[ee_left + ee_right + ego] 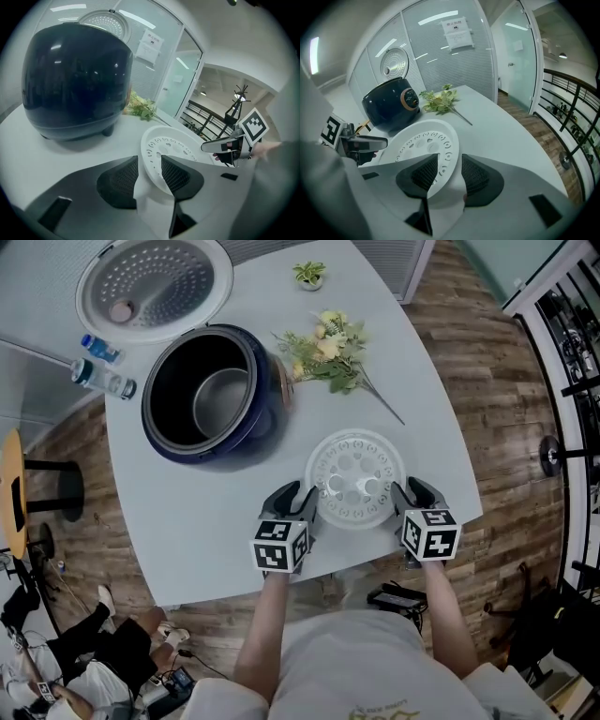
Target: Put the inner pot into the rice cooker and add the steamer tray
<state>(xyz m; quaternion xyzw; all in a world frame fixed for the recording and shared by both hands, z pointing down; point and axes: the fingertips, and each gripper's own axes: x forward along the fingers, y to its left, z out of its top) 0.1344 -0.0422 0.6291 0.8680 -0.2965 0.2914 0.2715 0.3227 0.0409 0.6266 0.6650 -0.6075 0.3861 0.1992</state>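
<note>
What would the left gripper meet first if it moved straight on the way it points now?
The steamer tray. Its near rim stands between the open jaws of the left gripper, untouched as far as I can see, so going on would probably push that rim deeper into the gap.

In the left gripper view, a jaw of the left tool (150, 164) hides part of the steamer tray (171, 142). In the head view, the picture's top edge cuts off the round lid (155, 282). The print on the paper sign (458, 28) on the glass wall (436, 58) is too small to read.
</note>
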